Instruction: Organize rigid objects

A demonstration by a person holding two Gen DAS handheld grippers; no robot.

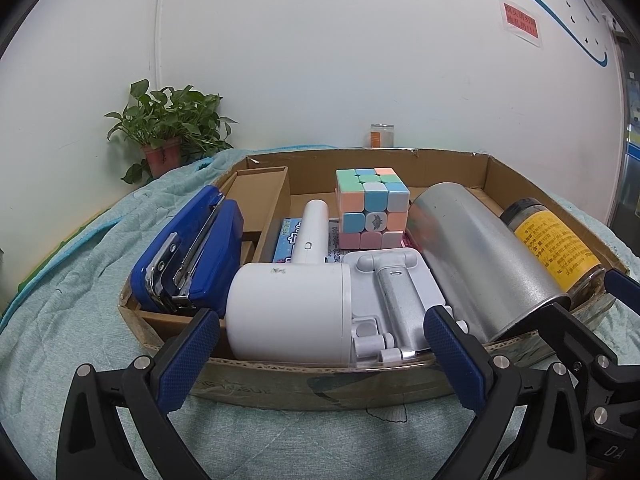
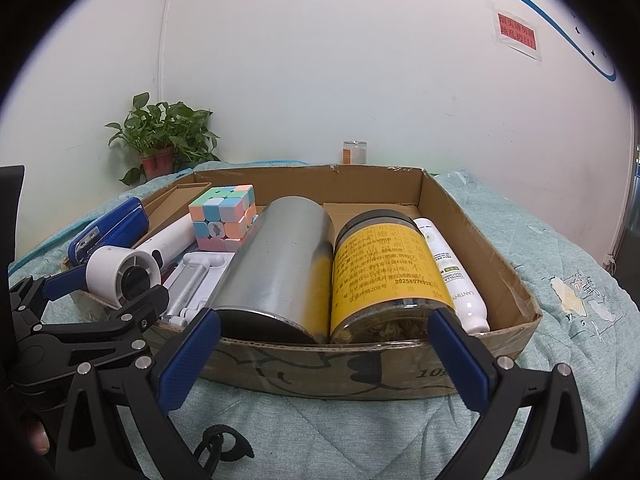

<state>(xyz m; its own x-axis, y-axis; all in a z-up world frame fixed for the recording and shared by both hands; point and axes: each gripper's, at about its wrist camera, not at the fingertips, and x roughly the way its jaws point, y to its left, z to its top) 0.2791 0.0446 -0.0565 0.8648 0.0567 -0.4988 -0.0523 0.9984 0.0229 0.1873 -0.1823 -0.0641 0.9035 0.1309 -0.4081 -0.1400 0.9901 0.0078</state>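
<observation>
White wall is rising behind a teal quilted cover (image 1: 80, 280), with a potted plant (image 1: 164, 136) standing at the far left and a small glass jar (image 1: 382, 135) sitting beyond a shallow cardboard box (image 1: 320, 384). Inside the box, running left to right: a blue stapler (image 1: 192, 248) is lying tilted against the left edge, its long axis going front to back; a white handheld fan (image 1: 292, 312) is lying with its round head toward the camera and its handle pointing away; a grey phone stand (image 1: 394, 300) is lying flat beside it; a pastel puzzle cube (image 1: 372, 208) is sitting behind them on some packets. Next, a silver metal can (image 2: 280, 264) is lying on its side, long axis front to back, touching a yellow-labelled jar (image 2: 384, 272) — dark lid pointing to the far wall. A white bottle (image 2: 456, 276) is lying just beside the jar, against the right wall.

Both tongs are hovering at the near edge, holding nothing: the left gripper (image 1: 322, 350) and the right gripper (image 2: 324, 354) are each standing wide open.
</observation>
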